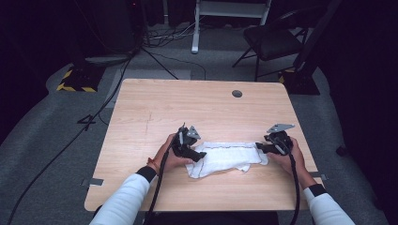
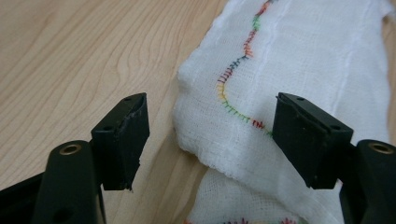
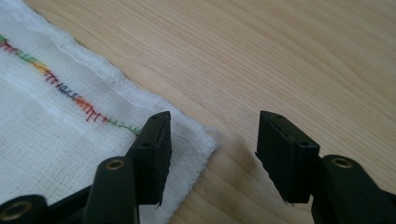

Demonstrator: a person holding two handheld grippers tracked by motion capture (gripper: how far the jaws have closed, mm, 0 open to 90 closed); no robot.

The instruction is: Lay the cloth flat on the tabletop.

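Observation:
A white gauze cloth (image 1: 227, 158) with multicoloured stitching lies folded on the wooden table (image 1: 155, 108), near its front edge. My left gripper (image 1: 197, 153) is at the cloth's left end, open; in the left gripper view the cloth (image 2: 280, 70) lies below and between the parted jaws, its folded edge under the gap, no pad pressing it. My right gripper (image 1: 261, 147) is at the cloth's right end, open too. In the right gripper view a corner of the cloth (image 3: 70, 130) lies under the left jaw, and bare wood shows between the fingertips (image 3: 212, 156).
A round grommet hole (image 1: 237, 93) sits in the table's far right part. Beyond the table stand a black chair (image 1: 272, 42), a white frame leg (image 1: 195, 28) and cables (image 1: 94, 117) on the grey floor. Bare wood lies behind the cloth.

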